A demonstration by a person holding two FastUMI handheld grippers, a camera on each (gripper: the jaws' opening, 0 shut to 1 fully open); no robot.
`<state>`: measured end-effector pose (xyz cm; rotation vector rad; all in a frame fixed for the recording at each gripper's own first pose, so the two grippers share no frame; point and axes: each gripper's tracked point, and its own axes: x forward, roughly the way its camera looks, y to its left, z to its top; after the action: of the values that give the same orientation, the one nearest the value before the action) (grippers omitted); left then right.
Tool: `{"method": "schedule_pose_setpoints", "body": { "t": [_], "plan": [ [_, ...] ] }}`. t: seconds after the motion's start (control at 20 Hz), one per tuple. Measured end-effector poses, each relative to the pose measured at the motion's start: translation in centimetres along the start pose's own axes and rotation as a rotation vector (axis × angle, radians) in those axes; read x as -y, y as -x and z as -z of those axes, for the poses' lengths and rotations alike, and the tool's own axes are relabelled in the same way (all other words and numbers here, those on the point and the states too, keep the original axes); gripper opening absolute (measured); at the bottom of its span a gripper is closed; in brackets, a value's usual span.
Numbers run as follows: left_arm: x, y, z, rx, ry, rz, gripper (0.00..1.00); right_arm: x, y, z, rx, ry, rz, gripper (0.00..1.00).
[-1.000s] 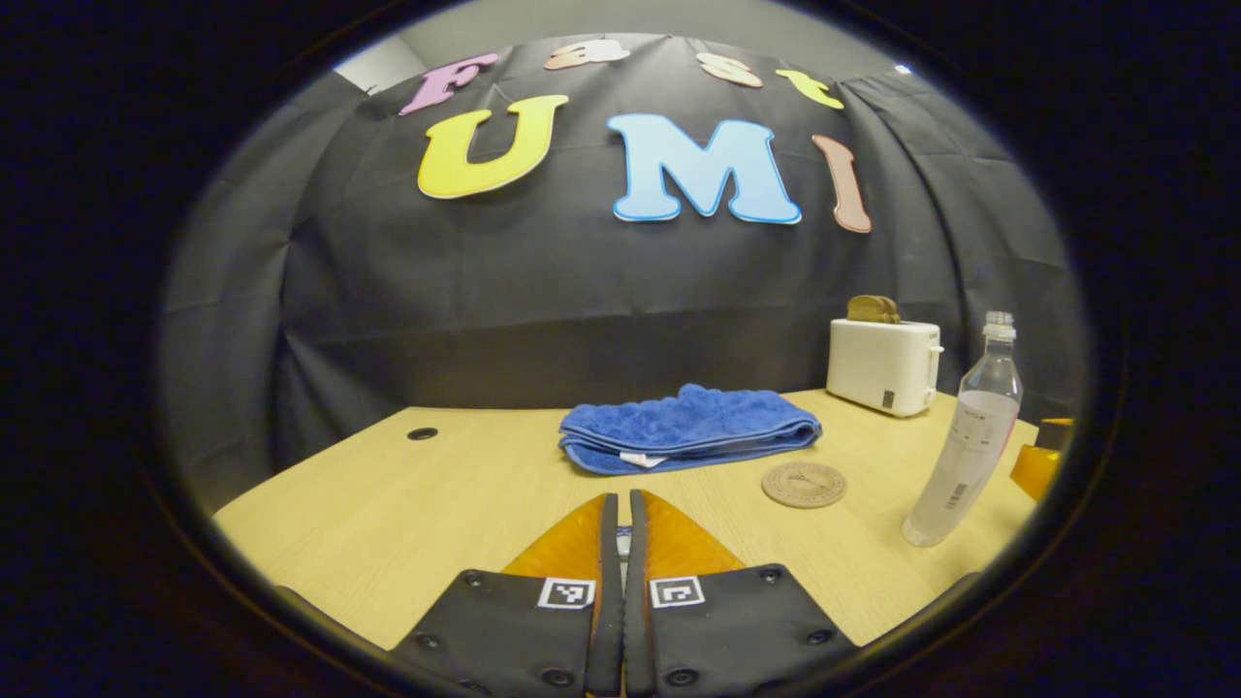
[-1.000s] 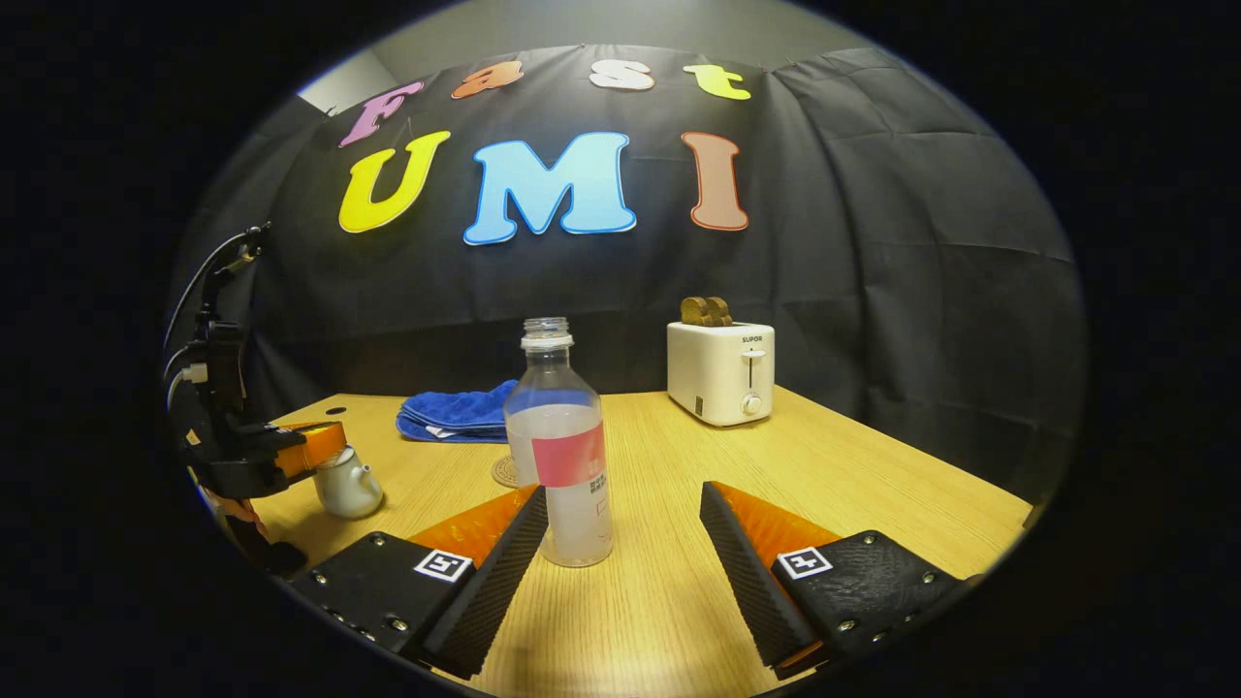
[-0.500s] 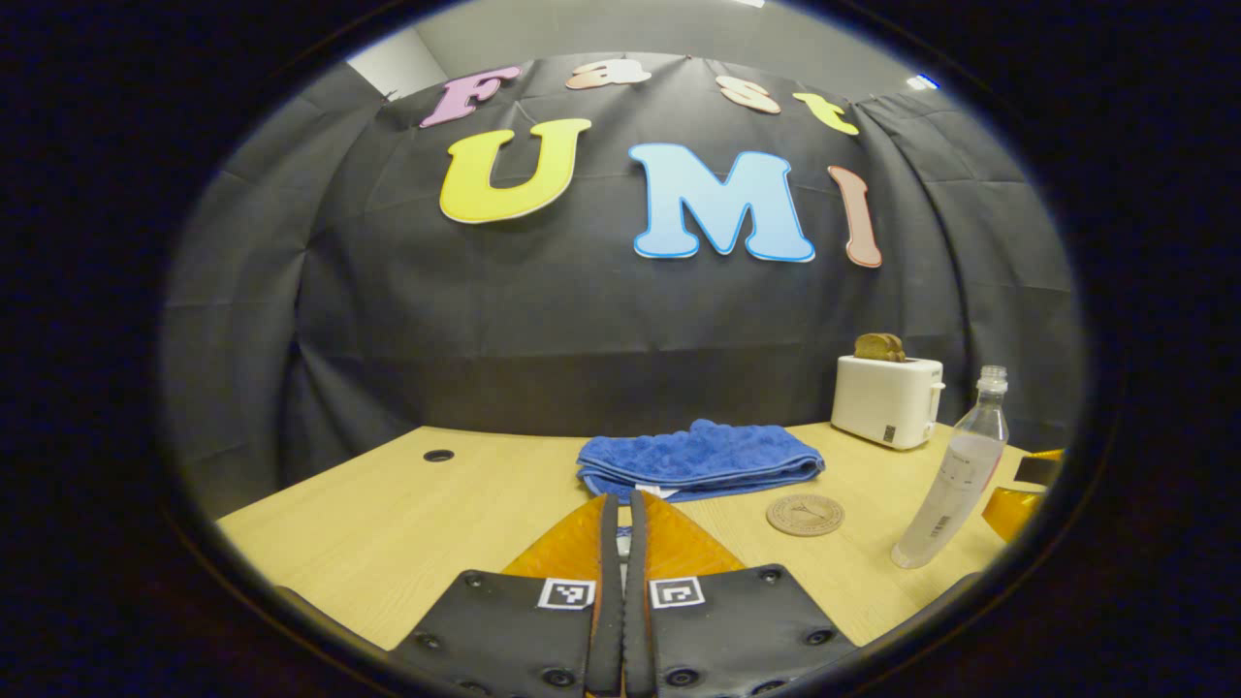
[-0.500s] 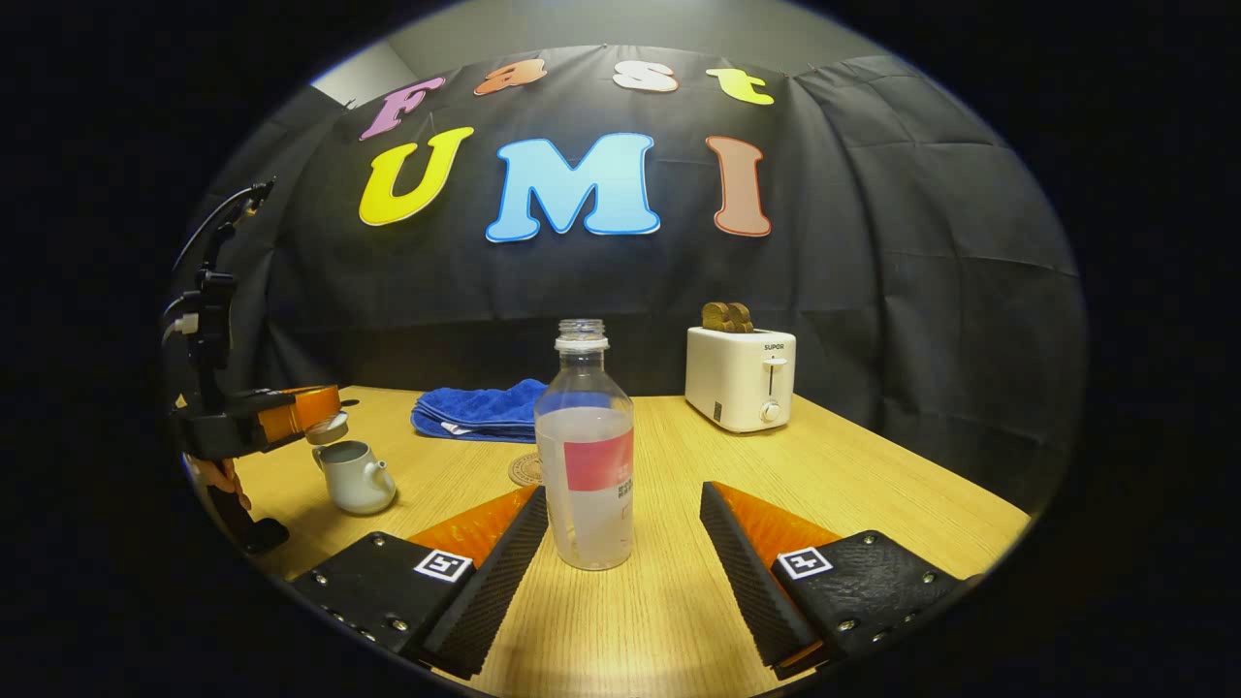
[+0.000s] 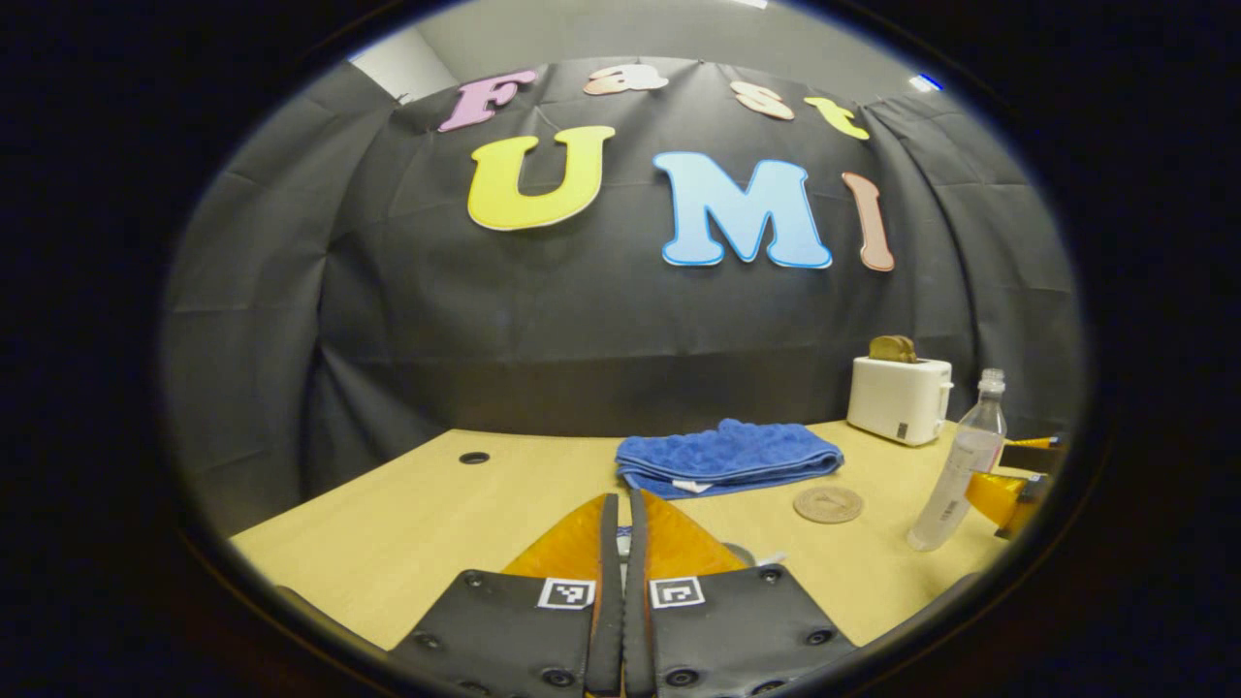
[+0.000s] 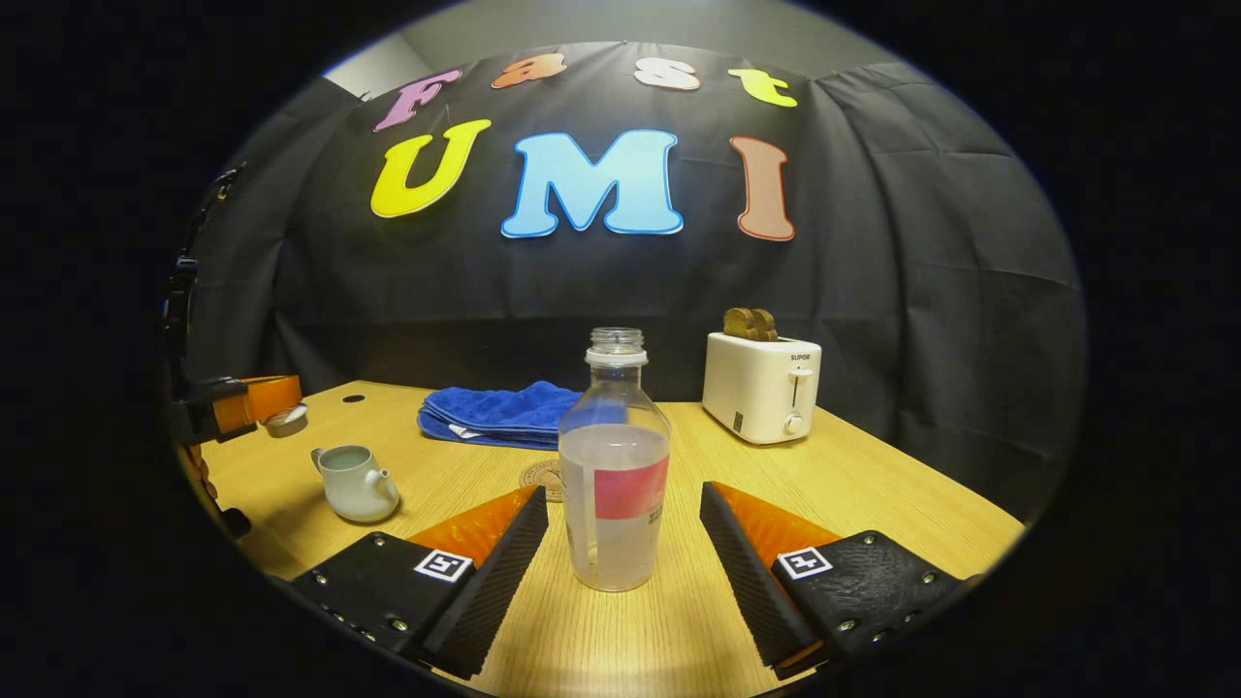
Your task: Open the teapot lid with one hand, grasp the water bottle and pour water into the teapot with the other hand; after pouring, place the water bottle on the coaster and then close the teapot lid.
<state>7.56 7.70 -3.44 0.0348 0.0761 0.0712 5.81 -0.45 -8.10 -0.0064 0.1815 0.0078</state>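
In the right gripper view an uncapped clear water bottle [image 6: 614,475], partly full with a red label, stands upright on the wooden table [image 6: 873,485]. My right gripper [image 6: 622,496] is open, one finger on each side of the bottle and apart from it. The round coaster [image 6: 543,477] lies just behind the bottle. At the left sits the small pale teapot [image 6: 354,483], open at the top. Above and left of it my left gripper [image 6: 254,399] holds the teapot lid [image 6: 284,419]. In the left gripper view the left gripper [image 5: 621,496] is shut, with coaster [image 5: 828,504] and bottle [image 5: 955,475] at the right.
A folded blue towel [image 6: 499,412] lies at the back of the table, and a white toaster [image 6: 761,388] with bread in it stands at the back right. A cable hole [image 5: 474,458] is in the table's far left part. The black cloth wall runs behind the table.
My left gripper has lifted the lid off the teapot and carried it up and to the left. My right gripper has moved closer around the bottle, still open.
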Motion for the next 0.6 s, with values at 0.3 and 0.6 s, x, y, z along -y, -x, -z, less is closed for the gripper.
{"method": "schedule_pose_setpoints", "body": {
  "t": [0.3, 0.6],
  "plan": [
    [-3.2, 1.2, 1.1, -0.017, 0.004, -0.035, 0.07, -0.2, -2.1, 1.1, -0.039, -0.013, 0.007, 0.99],
    [-5.2, 1.8, 2.3, -0.033, 0.018, -0.048, 0.07, -0.5, -3.6, 2.2, -0.076, -0.046, 0.011, 0.87]
  ]
}}
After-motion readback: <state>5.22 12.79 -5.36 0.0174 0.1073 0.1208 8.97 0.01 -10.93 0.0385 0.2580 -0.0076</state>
